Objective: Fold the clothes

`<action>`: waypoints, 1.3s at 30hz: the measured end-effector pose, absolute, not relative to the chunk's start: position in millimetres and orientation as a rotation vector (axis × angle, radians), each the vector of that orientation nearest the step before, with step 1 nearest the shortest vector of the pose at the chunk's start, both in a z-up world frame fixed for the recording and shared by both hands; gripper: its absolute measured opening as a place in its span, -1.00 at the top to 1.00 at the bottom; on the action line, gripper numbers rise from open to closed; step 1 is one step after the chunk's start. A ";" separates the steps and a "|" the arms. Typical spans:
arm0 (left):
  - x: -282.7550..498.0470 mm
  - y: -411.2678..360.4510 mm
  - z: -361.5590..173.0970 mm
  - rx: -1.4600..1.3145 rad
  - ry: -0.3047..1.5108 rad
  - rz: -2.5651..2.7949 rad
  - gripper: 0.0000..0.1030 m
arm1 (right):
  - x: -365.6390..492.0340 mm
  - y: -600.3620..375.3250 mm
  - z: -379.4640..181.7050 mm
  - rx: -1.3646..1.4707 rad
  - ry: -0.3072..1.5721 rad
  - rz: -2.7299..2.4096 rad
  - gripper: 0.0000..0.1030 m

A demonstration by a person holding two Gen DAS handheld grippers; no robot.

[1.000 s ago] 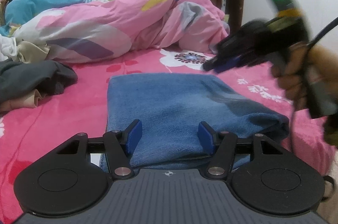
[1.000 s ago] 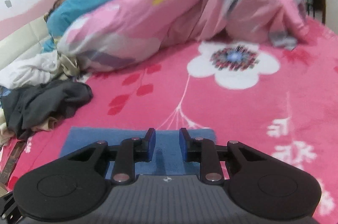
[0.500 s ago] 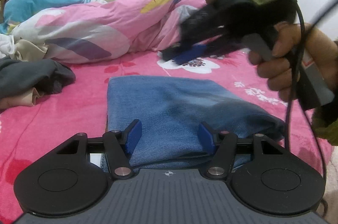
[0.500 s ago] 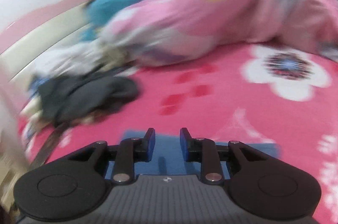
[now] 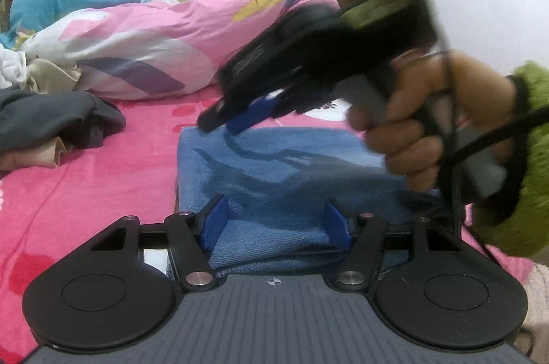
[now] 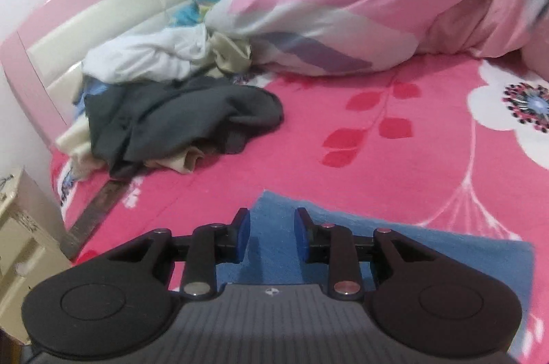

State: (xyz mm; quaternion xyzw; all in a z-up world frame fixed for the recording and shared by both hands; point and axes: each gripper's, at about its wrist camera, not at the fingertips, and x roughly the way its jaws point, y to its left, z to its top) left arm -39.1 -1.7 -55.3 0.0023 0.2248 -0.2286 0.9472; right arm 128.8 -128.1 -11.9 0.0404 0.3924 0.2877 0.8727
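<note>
Swinging across since half a second ago, the right tongs (image 5: 219, 123) have dropped from above the flower print toward the far left corner of the folded blue garment (image 5: 274, 171), and the right wrist view now faces the pile of loose clothes rather than the duvet. The folded blue garment lies flat on the pink bed (image 5: 103, 178) as a neat rectangle, denim-textured at its near edge, softer-looking on top, with a shadow of the tool across it. The left tongs (image 5: 276, 223) have not moved: they stand wide apart just over the near edge of the garment, pinching nothing. The right tongs (image 6: 271, 235) are parted by a narrow gap, nothing between the blue pads, hovering above the garment's far corner; whether they touch the cloth cannot be told. To the left lies a dark grey garment (image 6: 178, 120) heaped over pale clothes, and behind it a pink duvet (image 6: 360, 7).
</note>
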 end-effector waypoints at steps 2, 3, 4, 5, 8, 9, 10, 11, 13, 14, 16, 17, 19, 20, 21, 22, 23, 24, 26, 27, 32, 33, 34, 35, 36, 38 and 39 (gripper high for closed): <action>-38.2 -1.9 -55.1 0.010 0.462 -0.458 -0.23 | 134.4 -125.9 -22.7 0.095 0.832 0.600 0.42; -38.1 -1.1 -54.7 0.006 0.464 -0.461 -0.23 | 136.4 -127.0 -28.0 0.108 0.834 0.599 0.42; -38.0 -0.3 -54.4 0.002 0.466 -0.463 -0.23 | 136.9 -129.3 -29.7 0.125 0.834 0.594 0.43; -37.9 0.4 -54.0 -0.002 0.469 -0.466 -0.23 | 135.1 -133.8 -25.3 0.148 0.832 0.582 0.43; -39.0 0.2 -54.0 0.007 0.466 -0.466 -0.23 | 119.4 -157.1 -6.2 0.196 0.785 0.538 0.42; -39.2 0.1 -54.1 0.009 0.466 -0.465 -0.24 | 110.8 -170.3 2.3 0.213 0.751 0.524 0.41; -39.2 0.0 -54.3 0.010 0.466 -0.464 -0.24 | 103.5 -184.8 9.6 0.225 0.720 0.502 0.39; -39.1 0.1 -54.5 0.010 0.466 -0.463 -0.24 | 99.4 -197.3 14.3 0.224 0.699 0.470 0.38; -39.2 0.0 -54.8 0.013 0.466 -0.462 -0.24 | 96.2 -223.5 15.2 0.221 0.688 0.387 0.36; -39.3 -0.3 -54.8 0.014 0.466 -0.460 -0.24 | 100.6 -233.4 6.6 0.223 0.718 0.350 0.36; -39.0 -1.3 -54.4 0.013 0.468 -0.454 -0.25 | 113.7 -246.4 -20.8 0.209 0.807 0.276 0.42; -38.7 -2.1 -53.8 0.013 0.470 -0.451 -0.25 | 118.9 -252.5 -34.7 0.214 0.836 0.256 0.44; -38.4 -4.4 -52.6 0.021 0.474 -0.440 -0.26 | 118.7 -262.8 -44.6 0.288 0.815 0.263 0.44; -38.5 -5.0 -52.3 0.023 0.476 -0.436 -0.27 | 117.1 -266.3 -43.3 0.322 0.801 0.258 0.44; -38.3 -4.9 -52.2 0.022 0.479 -0.435 -0.27 | 114.6 -267.0 -38.3 0.334 0.791 0.247 0.43; -38.0 -5.0 -51.9 0.022 0.482 -0.434 -0.27 | 110.0 -266.1 -31.8 0.327 0.776 0.238 0.40; -37.4 -5.4 -51.3 0.025 0.486 -0.433 -0.27 | 102.7 -264.3 -23.2 0.315 0.749 0.235 0.37; -36.9 -5.7 -50.7 0.027 0.489 -0.432 -0.28 | 92.6 -264.0 -13.8 0.314 0.714 0.245 0.37; -36.5 -6.0 -50.1 0.031 0.495 -0.431 -0.28 | 63.4 -264.8 5.7 0.325 0.640 0.289 0.37; -36.8 -6.3 -50.1 0.034 0.495 -0.431 -0.28 | 50.2 -264.4 11.3 0.318 0.618 0.301 0.37; -39.0 -8.7 -50.7 0.055 0.492 -0.424 -0.32 | 13.9 -250.5 -19.8 0.229 0.706 0.294 0.31; -39.7 -9.4 -50.8 0.062 0.491 -0.423 -0.32 | 10.3 -248.3 -29.9 0.222 0.707 0.282 0.31; -40.4 -10.2 -50.9 0.069 0.490 -0.421 -0.33 | 5.0 -245.9 -33.4 0.213 0.676 0.273 0.31; -40.9 -10.9 -50.8 0.073 0.492 -0.418 -0.34 | 2.1 -243.0 -34.7 0.203 0.657 0.262 0.30; -41.1 -11.6 -50.0 0.073 0.496 -0.412 -0.34 | 3.2 -239.4 -32.2 0.191 0.659 0.249 0.27; -40.1 -12.6 -48.4 0.071 0.509 -0.404 -0.35 | 5.0 -232.9 -29.8 0.171 0.662 0.237 0.17; -39.4 -13.0 -47.6 0.070 0.517 -0.401 -0.36 | 4.5 -229.4 -29.8 0.155 0.660 0.232 0.16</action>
